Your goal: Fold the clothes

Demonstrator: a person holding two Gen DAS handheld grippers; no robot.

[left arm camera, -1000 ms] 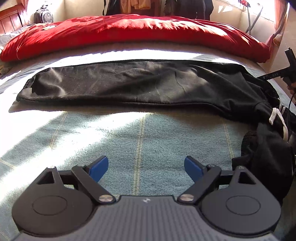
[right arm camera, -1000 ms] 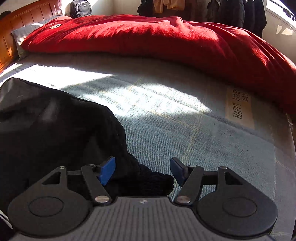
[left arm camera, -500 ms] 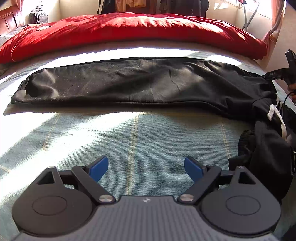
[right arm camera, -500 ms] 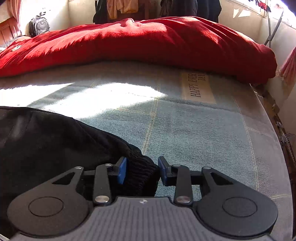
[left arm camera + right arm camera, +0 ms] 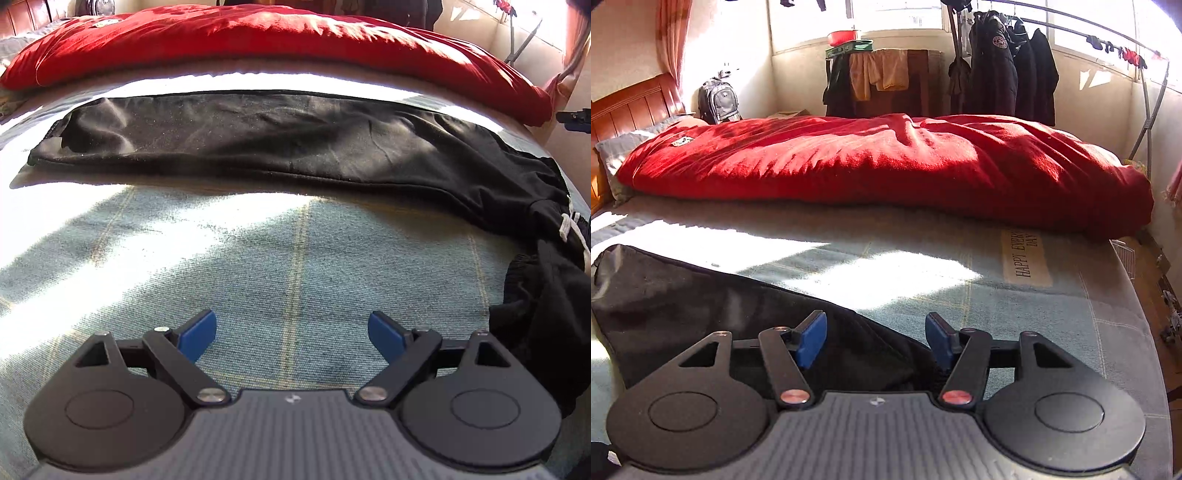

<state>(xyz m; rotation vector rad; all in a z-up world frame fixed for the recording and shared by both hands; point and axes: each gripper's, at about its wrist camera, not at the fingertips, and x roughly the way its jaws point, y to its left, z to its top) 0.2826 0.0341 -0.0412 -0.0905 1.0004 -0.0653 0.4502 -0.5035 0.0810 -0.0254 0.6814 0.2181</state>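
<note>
Black trousers (image 5: 277,140) lie stretched across the blue-green bedsheet (image 5: 295,258). Their waistband with a white drawstring (image 5: 565,225) is bunched at the right. My left gripper (image 5: 291,332) hovers open over bare sheet in front of the trousers, nothing between its blue pads. In the right wrist view, the trousers (image 5: 701,302) run from the left to under my right gripper (image 5: 875,339). Its jaws are opening. Black cloth shows in the gap below them, and the pads (image 5: 812,341) stand clear of it.
A rolled red duvet (image 5: 886,162) lies along the far side of the bed. A wooden headboard (image 5: 631,107) is at the left. Behind the bed are a backpack (image 5: 718,99), hanging coats (image 5: 1008,74) and a drying rack (image 5: 1145,122). The bed's edge (image 5: 1137,295) is to the right.
My right gripper narrowed around the bunched waistband, then widened again and rose, its view tipping up to the room. My left gripper sank a little closer to the sheet.
</note>
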